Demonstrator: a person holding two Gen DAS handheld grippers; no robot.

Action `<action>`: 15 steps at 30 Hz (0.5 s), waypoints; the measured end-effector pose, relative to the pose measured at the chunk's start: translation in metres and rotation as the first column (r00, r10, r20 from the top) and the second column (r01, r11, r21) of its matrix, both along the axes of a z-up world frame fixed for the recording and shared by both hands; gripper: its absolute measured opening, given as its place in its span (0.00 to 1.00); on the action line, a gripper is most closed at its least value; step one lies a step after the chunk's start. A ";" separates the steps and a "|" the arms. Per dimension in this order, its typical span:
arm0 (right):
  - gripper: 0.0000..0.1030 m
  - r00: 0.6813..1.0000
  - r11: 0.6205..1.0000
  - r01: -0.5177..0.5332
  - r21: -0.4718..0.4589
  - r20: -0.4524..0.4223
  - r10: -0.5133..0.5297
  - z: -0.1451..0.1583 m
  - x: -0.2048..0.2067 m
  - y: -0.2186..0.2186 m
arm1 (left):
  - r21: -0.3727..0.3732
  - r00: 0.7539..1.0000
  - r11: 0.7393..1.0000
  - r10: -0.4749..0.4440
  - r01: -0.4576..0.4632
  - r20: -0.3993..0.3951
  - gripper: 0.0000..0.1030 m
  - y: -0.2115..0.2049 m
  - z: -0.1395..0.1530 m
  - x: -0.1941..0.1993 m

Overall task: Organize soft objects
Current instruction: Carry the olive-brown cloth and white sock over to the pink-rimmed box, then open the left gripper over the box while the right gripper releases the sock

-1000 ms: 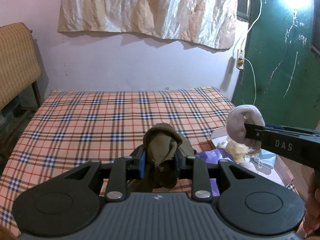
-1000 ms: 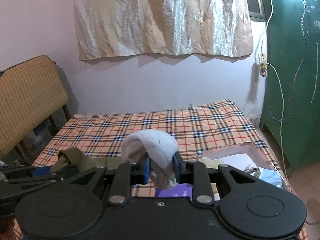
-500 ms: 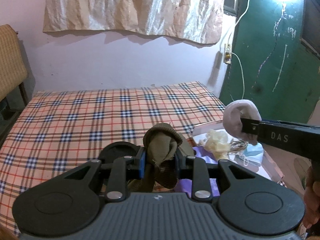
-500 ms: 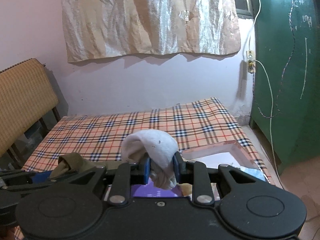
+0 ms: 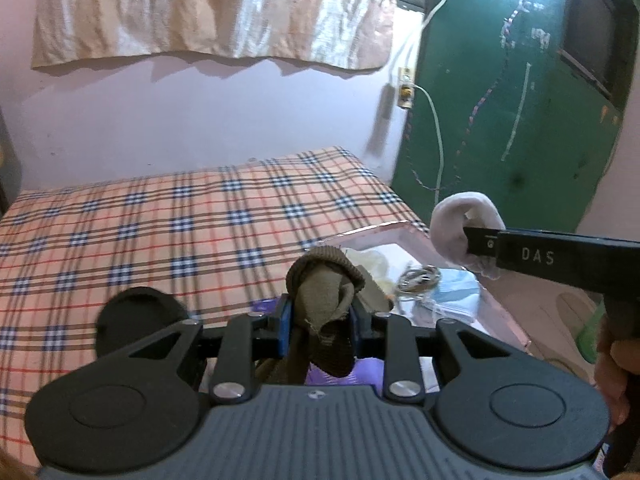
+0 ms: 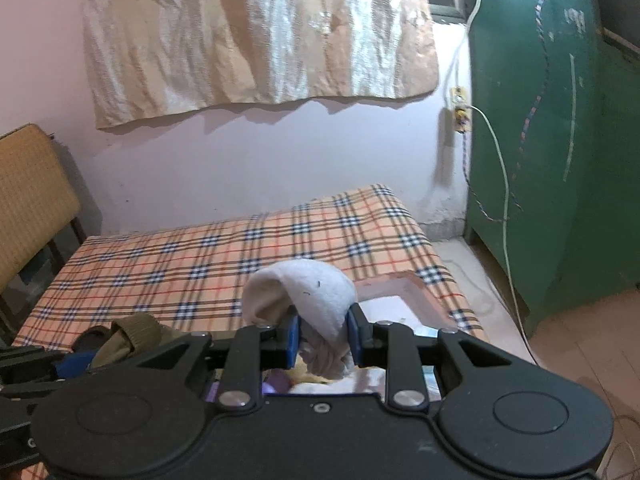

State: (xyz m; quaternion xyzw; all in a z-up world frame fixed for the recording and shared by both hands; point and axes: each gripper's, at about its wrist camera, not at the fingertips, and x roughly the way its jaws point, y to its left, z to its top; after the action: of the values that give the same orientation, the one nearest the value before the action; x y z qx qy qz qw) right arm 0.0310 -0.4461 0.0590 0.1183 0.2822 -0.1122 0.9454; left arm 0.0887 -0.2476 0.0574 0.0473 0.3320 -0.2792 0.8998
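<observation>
Both views have swung rightward since the prior frames; more green door (image 5: 512, 128) and less plaid bed (image 5: 160, 240) now show. Left gripper (image 5: 320, 316) is clamped on olive sock (image 5: 324, 312), lower part hidden behind the body. A black round item (image 5: 138, 312) is partly cut off behind it. Pink box (image 5: 508, 320) contents are blurred, hard to identify. Right gripper (image 6: 322, 340) pinches white sock (image 6: 308, 296) above the box, tail occluded.

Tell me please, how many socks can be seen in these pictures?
2. An olive sock is held in the left gripper; a white sock is held in the right gripper. More may lie hidden in the pink box.
</observation>
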 end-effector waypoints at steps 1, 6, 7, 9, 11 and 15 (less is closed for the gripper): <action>0.30 1.000 1.000 0.007 0.002 -0.005 -0.007 -0.002 0.000 -0.005 | -0.002 1.000 1.000 -0.012 0.012 -0.004 0.29 -0.005 -0.002 0.001; 0.30 0.999 0.999 0.035 0.009 -0.032 -0.035 -0.012 0.000 -0.028 | -0.006 0.998 0.998 -0.057 0.056 -0.022 0.29 -0.026 -0.009 0.004; 0.30 0.999 0.999 0.039 0.013 -0.036 -0.038 -0.014 0.000 -0.032 | -0.009 0.998 0.998 -0.063 0.063 -0.028 0.29 -0.030 -0.011 0.005; 0.31 0.998 0.999 0.047 0.017 -0.046 -0.046 -0.017 0.002 -0.041 | -0.020 0.996 0.997 -0.079 0.078 -0.034 0.29 -0.038 -0.013 0.006; 0.31 0.997 0.998 0.050 0.025 -0.055 -0.048 -0.020 0.006 -0.048 | -0.026 0.995 0.996 -0.090 0.089 -0.038 0.29 -0.045 -0.016 0.007; 0.32 0.996 0.998 0.053 0.042 -0.071 -0.050 -0.025 0.014 -0.060 | -0.043 0.991 0.992 -0.121 0.119 -0.048 0.29 -0.057 -0.020 0.009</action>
State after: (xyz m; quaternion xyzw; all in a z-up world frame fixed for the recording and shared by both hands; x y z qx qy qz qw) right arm 0.0452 -0.5060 0.0339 0.1422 0.3143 -0.1346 0.9289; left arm 0.0974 -0.3047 0.0375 0.0422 0.3457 -0.3404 0.8734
